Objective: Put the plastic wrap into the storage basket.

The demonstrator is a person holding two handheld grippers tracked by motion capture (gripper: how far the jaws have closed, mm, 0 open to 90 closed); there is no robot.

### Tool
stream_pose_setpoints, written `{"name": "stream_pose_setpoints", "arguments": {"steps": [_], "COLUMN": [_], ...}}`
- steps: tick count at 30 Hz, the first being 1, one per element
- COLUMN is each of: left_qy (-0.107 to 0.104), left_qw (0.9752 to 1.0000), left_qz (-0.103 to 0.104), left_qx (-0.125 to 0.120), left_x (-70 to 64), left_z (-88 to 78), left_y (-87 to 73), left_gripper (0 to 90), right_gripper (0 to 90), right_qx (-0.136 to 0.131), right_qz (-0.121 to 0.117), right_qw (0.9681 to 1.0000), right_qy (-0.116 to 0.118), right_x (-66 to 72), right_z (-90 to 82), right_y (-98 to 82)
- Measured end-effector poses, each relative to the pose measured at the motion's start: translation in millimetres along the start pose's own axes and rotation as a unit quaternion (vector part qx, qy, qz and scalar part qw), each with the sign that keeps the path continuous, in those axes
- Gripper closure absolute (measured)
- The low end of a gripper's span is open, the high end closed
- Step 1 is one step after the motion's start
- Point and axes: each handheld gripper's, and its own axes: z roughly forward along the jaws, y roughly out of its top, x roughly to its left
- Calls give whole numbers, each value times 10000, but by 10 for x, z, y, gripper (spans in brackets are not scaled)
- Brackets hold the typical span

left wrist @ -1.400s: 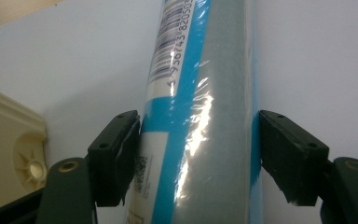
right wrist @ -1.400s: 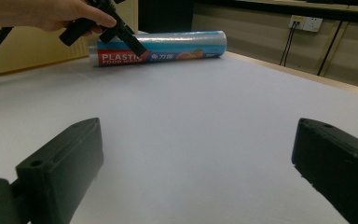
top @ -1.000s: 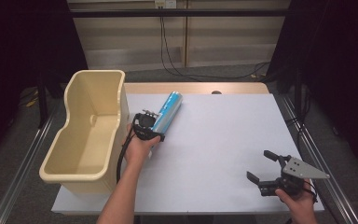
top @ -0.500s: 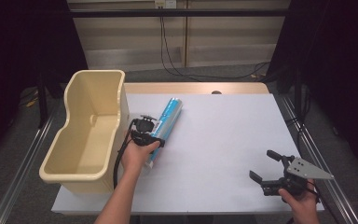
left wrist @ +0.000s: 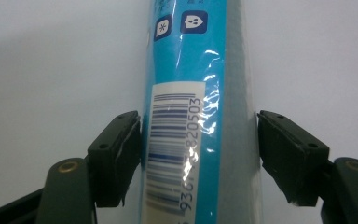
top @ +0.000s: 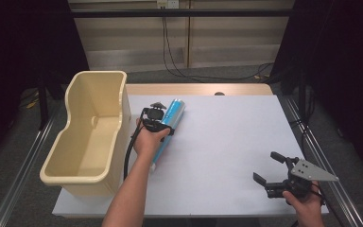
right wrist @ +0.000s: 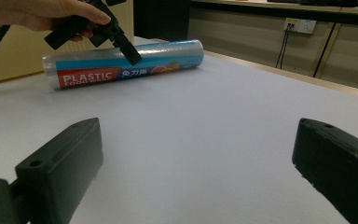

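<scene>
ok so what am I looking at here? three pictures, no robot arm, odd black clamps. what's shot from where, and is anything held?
A person works at a table, with a hand-held gripper in each hand: a two-jaw clamp with its own camera. The high view looks down from above the person's side. The other two views look along each clamp's own black jaws.

On the white tabletop lie a blue roll of plastic food wrap and, at the left edge, a cream plastic bin.

The left hand-held gripper straddles the roll. Its jaws have just been opening, so the roll lies between them on the table, apparently no longer clamped. The right hand-held gripper sits near the front right corner, jaws wide open, with nothing in them.
</scene>
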Motion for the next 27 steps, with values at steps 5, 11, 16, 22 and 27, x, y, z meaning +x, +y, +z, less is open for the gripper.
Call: {"name": "stream_pose_setpoints", "arguments": {"steps": [5,11,16,22,27], "left_qy": [-17,-30,-21,161,-32], "left_qw": [9997,9994,9987,9974,9952], "left_qz": [-40,125,69,123,-145], "left_qx": [252,326,513,690,966], "left_x": [14,15,1,-49,-48], "left_z": [50,147,209,212,172], "left_y": [57,69,98,142,140], "left_gripper": [282,280,309,321,322], "right_gripper": [14,14,14,14,13], "right_qx": [-10,-37,-21,5,1], "right_qz": [2,-17,-15,-8,-23], "right_qw": [10000,10000,10000,10000,10000], "right_qy": [9,23,37,53,64], "right_x": [-4,7,8,-1,1], "right_z": [2,6,9,9,13], "right_y": [1,5,4,-1,-1]}}
